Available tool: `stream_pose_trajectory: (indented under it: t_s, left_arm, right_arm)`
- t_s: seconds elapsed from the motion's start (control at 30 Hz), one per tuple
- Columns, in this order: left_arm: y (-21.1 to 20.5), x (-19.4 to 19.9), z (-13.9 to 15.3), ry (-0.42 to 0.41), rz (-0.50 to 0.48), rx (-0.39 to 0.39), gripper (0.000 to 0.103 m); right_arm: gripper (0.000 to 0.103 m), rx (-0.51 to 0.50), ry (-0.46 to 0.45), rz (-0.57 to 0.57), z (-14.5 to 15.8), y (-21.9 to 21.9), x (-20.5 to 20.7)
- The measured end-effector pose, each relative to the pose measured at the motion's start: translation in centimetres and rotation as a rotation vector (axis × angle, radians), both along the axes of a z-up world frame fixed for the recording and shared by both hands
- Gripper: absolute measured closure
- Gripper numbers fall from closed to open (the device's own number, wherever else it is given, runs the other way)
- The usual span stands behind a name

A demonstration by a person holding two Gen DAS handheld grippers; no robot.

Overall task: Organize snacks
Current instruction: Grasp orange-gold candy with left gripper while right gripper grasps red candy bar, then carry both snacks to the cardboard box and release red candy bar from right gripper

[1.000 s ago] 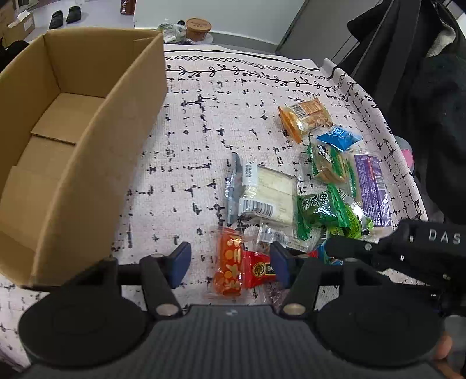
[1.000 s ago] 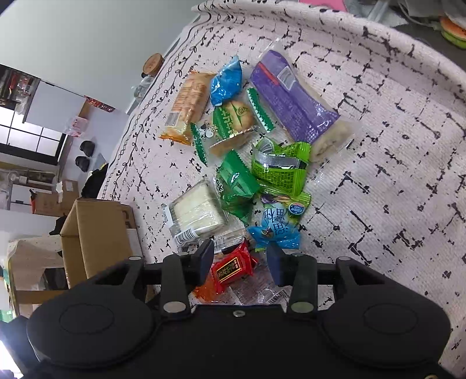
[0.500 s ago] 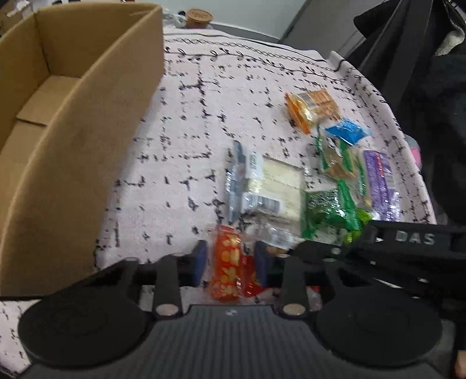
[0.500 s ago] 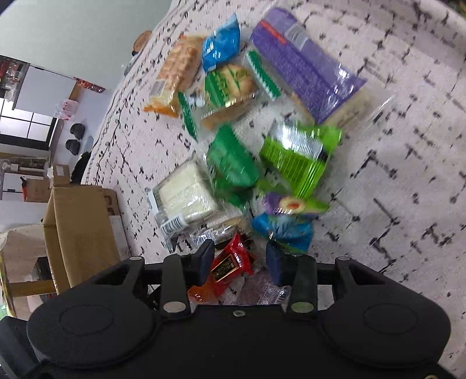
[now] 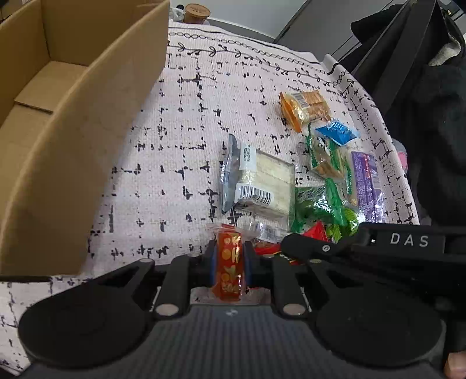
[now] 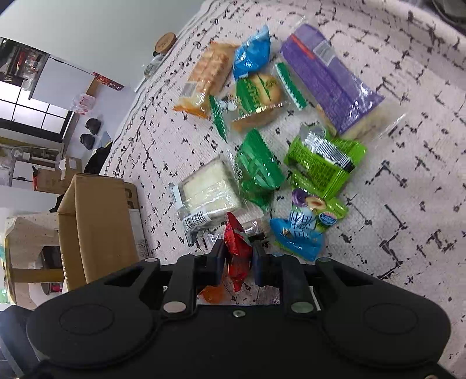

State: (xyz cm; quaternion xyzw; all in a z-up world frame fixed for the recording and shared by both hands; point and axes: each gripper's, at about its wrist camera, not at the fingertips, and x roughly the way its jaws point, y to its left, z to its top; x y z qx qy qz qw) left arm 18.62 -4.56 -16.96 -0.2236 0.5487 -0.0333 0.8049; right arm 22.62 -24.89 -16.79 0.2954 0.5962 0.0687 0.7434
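Where the pale cloth with its black dashes and looped border covers the table (image 5: 204,122), a heap of snacks lies toward one edge and an open cardboard box (image 5: 87,122) stands near the opposite one. The left gripper (image 5: 229,262) has its jaws clamped on an orange packet (image 5: 230,265), which stands on edge between the pads just above the cloth. The right gripper (image 6: 238,256) is closing its jaws on a red packet (image 6: 237,247), with the pads already pressing its sides. Just beyond both packets lies a clear-wrapped sandwich (image 5: 268,180), and past it sit green packets (image 6: 259,172), a purple packet (image 6: 329,81), a blue packet (image 6: 252,56) and an orange pack of crackers (image 5: 305,108). A wooden-lidded jar (image 5: 197,11) stands beyond the far edge of the table. In the room behind are a grey wall, a dark-framed window (image 6: 26,108), a pair of black shoes (image 6: 90,134) on the floor and a dark coat (image 5: 431,110) hanging beside the table.
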Motion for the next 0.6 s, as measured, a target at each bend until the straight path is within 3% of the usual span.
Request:
stream_pose_trajectory:
  t_s: [0.4, 0.6]
  left_arm:
    - [0.9, -0.3, 5.0, -0.073, -0.004, 0.031, 0.087]
    - [1.8, -0.7, 7.9, -0.108, -0.008, 0.047, 0.087]
  right_arm:
    - [0.084, -0.013, -0.185, 0.0, 4.7, -0.2, -1.9]
    - [0.084, -0.068, -0.263, -0.005, 6.7, 0.4, -3.2]
